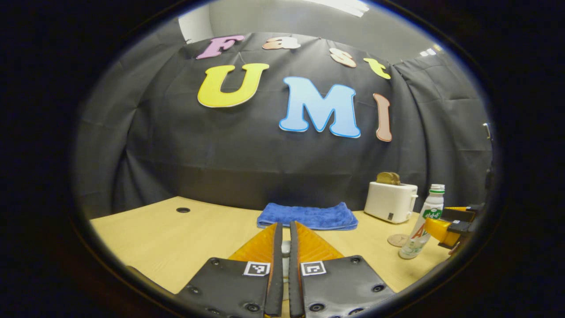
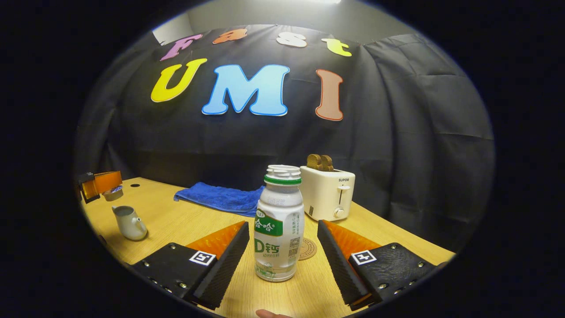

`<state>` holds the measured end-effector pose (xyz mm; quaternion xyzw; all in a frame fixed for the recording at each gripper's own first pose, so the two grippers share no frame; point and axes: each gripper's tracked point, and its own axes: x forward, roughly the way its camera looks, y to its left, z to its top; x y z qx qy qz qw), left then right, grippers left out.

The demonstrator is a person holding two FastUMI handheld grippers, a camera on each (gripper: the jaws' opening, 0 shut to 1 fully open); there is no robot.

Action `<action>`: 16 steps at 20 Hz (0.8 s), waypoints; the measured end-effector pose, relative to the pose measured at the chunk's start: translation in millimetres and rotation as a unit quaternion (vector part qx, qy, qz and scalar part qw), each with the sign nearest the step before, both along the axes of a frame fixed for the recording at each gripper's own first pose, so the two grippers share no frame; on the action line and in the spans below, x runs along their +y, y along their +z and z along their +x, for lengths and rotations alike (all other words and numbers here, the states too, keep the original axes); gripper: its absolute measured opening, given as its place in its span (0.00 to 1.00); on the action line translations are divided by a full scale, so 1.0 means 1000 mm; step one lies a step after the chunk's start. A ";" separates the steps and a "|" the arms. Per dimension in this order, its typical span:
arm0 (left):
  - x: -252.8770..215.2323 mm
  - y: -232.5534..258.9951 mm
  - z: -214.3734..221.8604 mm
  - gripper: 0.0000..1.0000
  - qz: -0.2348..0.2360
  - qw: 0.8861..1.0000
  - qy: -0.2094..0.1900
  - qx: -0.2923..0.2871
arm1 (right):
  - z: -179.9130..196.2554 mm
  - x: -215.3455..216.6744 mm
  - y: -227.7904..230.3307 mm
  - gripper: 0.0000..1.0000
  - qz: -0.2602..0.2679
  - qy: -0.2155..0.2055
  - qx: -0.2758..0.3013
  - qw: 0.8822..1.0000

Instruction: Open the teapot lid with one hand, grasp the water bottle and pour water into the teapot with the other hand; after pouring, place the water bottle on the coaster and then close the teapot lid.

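Right gripper (image 2: 282, 260) stands wide apart, 1 finger on each side of the water bottle (image 2: 279, 225), w/ clear gaps on both sides, so nothing is grasped. Bottle is upright on the wooden table (image 2: 176, 225), cap on, just in front of the round coaster (image 2: 307, 248), which lies a bit farther and partly hidden behind it. Far behind the coaster is a white toaster (image 2: 327, 193) w/ bread slices (image 2: 320, 162) in its slots; a folded blue towel (image 2: 218, 197) lies to the left of it, near the cloth wall.

At left in the right gripper view the white teapot (image 2: 129, 222) sits w/o its lid, opening visible. Above it, at the left edge, the left gripper (image 2: 112, 191) holds the small teapot lid (image 2: 115, 192) raised off the pot.

In the left gripper view its 2 fingers are almost together, clenched on a small pale thing between them, approx. the lid knob. Same view shows bottle (image 1: 423, 223), coaster (image 1: 397, 240), toaster (image 1: 391, 201) and towel (image 1: 307, 216) at the right and far side, and the right gripper at the right edge beside the bottle.
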<state>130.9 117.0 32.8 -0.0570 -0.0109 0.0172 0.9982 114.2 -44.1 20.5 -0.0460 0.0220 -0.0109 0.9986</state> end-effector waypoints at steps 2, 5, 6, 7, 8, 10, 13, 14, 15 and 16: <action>0.000 -0.001 0.000 0.16 -0.004 1.000 -0.002 0.000 | 0.007 0.002 -0.004 0.96 -0.001 0.000 0.007 1.000; 0.004 0.004 -0.004 0.12 -0.006 1.000 0.002 -0.009 | 0.015 0.000 -0.011 0.96 0.002 -0.005 0.016 1.000; 0.005 0.005 -0.005 0.16 -0.008 1.000 0.002 -0.011 | 0.017 -0.001 -0.015 0.96 0.002 -0.005 0.022 1.000; 0.005 0.003 -0.005 0.15 -0.010 1.000 0.001 -0.009 | 0.018 -0.003 -0.017 0.96 0.005 -0.005 0.026 1.000; 0.004 0.001 -0.004 0.16 -0.011 1.000 0.001 -0.007 | 0.020 -0.002 -0.017 0.96 0.010 -0.003 0.027 1.000; 0.004 -0.001 -0.003 0.16 -0.011 1.000 0.000 -0.003 | 0.024 -0.003 -0.020 0.96 0.014 -0.002 0.033 0.999; 0.006 -0.002 -0.004 0.16 -0.011 1.000 0.003 -0.004 | 0.025 0.004 -0.027 0.88 0.019 0.017 0.044 0.999; 0.007 -0.002 -0.004 0.16 -0.012 1.000 0.003 -0.004 | 0.025 0.003 -0.026 0.75 0.018 0.018 0.044 0.999; 0.008 -0.002 -0.004 0.16 -0.013 1.000 0.003 -0.003 | 0.024 0.004 -0.026 0.74 0.014 0.020 0.044 0.999; 0.008 -0.001 -0.004 0.16 -0.014 1.000 0.004 -0.003 | 0.022 0.005 -0.024 0.74 0.012 0.022 0.044 0.999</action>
